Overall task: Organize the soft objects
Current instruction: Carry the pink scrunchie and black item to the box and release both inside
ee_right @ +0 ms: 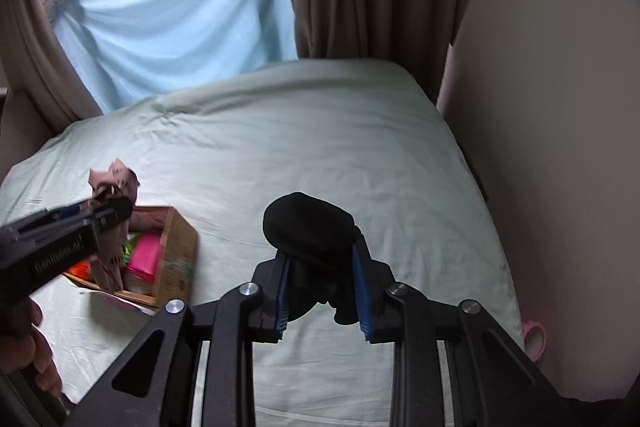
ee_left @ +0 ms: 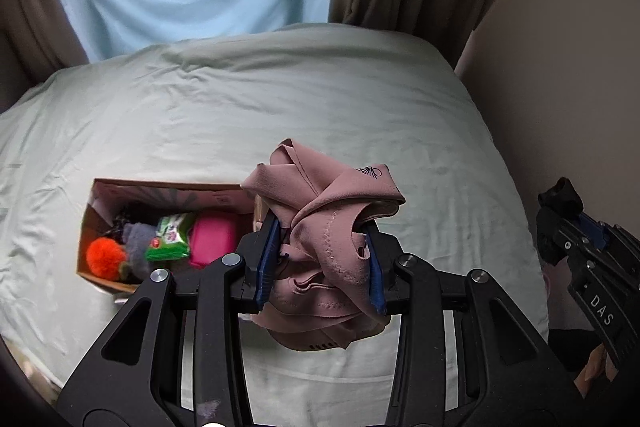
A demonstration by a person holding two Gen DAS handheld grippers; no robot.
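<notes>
Holding pink garment (ee_left: 324, 243), left gripper (ee_left: 323, 267) clamped on bunched cloth, raised above bed (ee_left: 280, 99), just right of box (ee_left: 104, 195). Right gripper (ee_right: 322, 291) level, pointing forward, pinching black sock (ee_right: 308, 223) over bed, well right of box. Box holds orange pompom (ee_left: 105, 259), green packet (ee_left: 170, 239), magenta case (ee_left: 212, 239).

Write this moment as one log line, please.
left gripper: holds pink garment | right gripper: holds black sock | cardboard box: part-filled
</notes>
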